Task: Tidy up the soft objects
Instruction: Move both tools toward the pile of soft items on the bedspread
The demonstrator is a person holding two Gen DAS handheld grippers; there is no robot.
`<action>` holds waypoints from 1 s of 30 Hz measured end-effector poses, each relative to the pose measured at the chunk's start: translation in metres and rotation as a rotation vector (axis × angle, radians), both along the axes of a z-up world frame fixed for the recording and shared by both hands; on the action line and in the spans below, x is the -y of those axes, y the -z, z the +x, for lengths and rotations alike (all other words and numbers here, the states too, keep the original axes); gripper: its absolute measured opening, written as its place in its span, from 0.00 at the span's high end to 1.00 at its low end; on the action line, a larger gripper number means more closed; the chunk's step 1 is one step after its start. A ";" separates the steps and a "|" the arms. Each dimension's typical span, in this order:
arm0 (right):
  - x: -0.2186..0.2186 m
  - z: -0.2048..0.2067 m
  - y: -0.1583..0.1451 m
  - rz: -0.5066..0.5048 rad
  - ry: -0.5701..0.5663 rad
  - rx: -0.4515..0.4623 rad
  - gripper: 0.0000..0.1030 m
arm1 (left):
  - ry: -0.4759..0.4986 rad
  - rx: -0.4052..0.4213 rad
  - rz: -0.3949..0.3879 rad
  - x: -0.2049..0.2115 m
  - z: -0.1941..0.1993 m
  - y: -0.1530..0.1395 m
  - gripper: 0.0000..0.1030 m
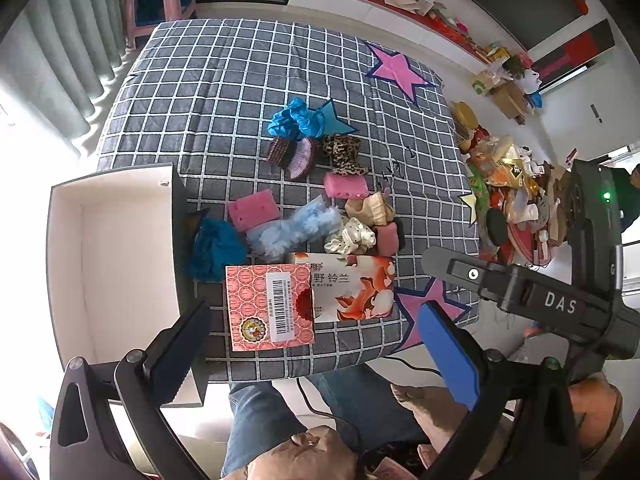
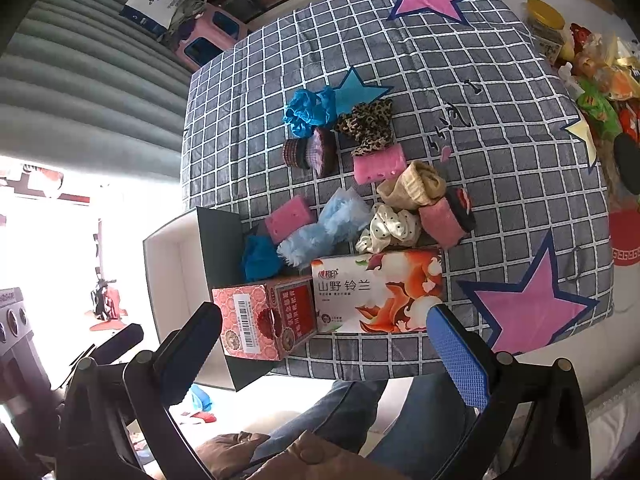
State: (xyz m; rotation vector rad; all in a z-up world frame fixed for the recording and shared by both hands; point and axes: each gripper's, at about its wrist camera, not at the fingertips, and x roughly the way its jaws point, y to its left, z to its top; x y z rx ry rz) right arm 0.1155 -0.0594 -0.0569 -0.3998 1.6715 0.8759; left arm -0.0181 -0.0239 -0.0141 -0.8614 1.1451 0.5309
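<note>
Soft items lie scattered mid-table: a blue scrunchie [image 1: 294, 118], a leopard scrunchie [image 1: 345, 152], two pink sponges [image 1: 253, 210] [image 1: 346, 185], a fluffy light-blue piece [image 1: 294, 226], a white dotted scrunchie [image 1: 352, 236], a beige sock [image 1: 370, 208] and a dark blue pouf [image 1: 216, 250]. An open white-lined box [image 1: 108, 240] stands at the table's left edge. My left gripper [image 1: 316, 354] is open above the near edge, nothing between its fingers. My right gripper [image 2: 326, 354] is open too, empty, in front of the tissue packs; the left wrist view shows its body at right.
A red patterned pack [image 1: 270, 306] and a fox-print tissue pack [image 1: 352, 288] lie at the near edge of the checked cloth [image 1: 224, 92]. Clutter of packets [image 1: 512, 184] is piled on the right. A person's jeans-clad legs [image 1: 280, 412] are below the table edge. A pink stool [image 1: 160, 0] stands beyond.
</note>
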 end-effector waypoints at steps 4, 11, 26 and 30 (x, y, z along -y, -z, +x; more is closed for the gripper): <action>0.000 0.001 0.000 -0.001 0.001 0.003 0.00 | -0.001 0.000 -0.003 0.000 -0.001 0.001 0.00; -0.001 0.001 0.002 -0.011 0.006 0.004 0.00 | 0.000 0.003 -0.002 0.001 -0.001 0.001 0.00; -0.002 0.001 0.003 -0.023 0.027 0.014 0.00 | 0.004 0.008 -0.009 0.001 -0.001 0.006 0.00; -0.004 0.000 0.004 -0.028 0.023 0.015 0.00 | 0.001 0.009 -0.012 0.000 -0.001 0.005 0.00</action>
